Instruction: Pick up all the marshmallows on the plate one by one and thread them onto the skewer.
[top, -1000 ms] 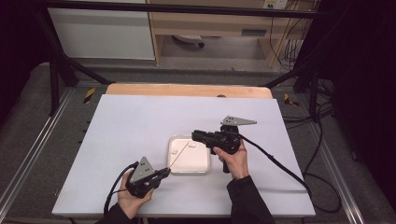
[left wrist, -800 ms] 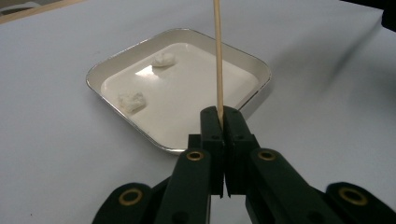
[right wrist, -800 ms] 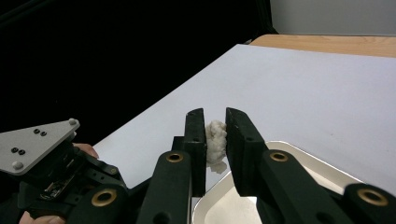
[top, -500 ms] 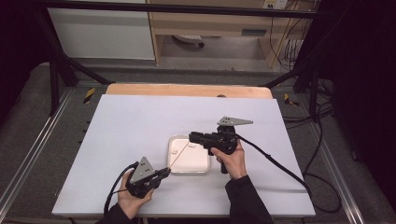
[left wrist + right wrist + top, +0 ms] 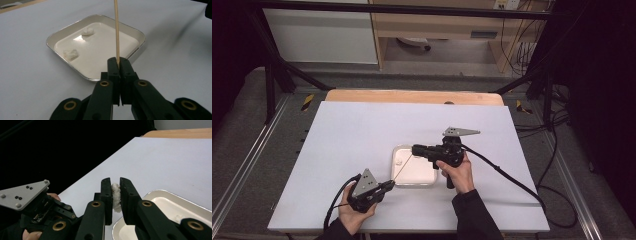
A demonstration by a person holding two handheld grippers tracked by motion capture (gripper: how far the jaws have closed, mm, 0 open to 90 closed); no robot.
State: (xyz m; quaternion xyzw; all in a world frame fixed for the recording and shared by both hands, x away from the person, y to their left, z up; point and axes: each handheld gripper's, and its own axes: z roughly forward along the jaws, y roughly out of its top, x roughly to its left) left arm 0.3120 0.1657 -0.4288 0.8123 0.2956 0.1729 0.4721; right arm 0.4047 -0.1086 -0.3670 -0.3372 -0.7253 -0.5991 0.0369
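My left gripper [image 5: 390, 185] near the table's front edge is shut on the lower end of a thin wooden skewer [image 5: 404, 165]. The skewer [image 5: 116, 30] slants up over a shallow white tray [image 5: 422, 173] towards my right gripper [image 5: 414, 149]. My right gripper [image 5: 115, 181] is shut on a small white fluffy piece [image 5: 115, 197], and its jaws have just been closing on it. The skewer's tip ends at that piece; I cannot tell whether it has gone in. Two more white pieces [image 5: 87, 31] [image 5: 70, 53] lie in the tray [image 5: 51, 43].
The tray sits on a white table top [image 5: 362, 135] with a wooden strip [image 5: 412, 96] along the far edge. Black frame bars and cables stand around the table. The left gripper's grey plate [image 5: 23, 193] shows below the right jaws.
The right gripper's tip has edged slightly left over the tray, closer along the skewer. The left hand and the skewer's lower end have kept still.
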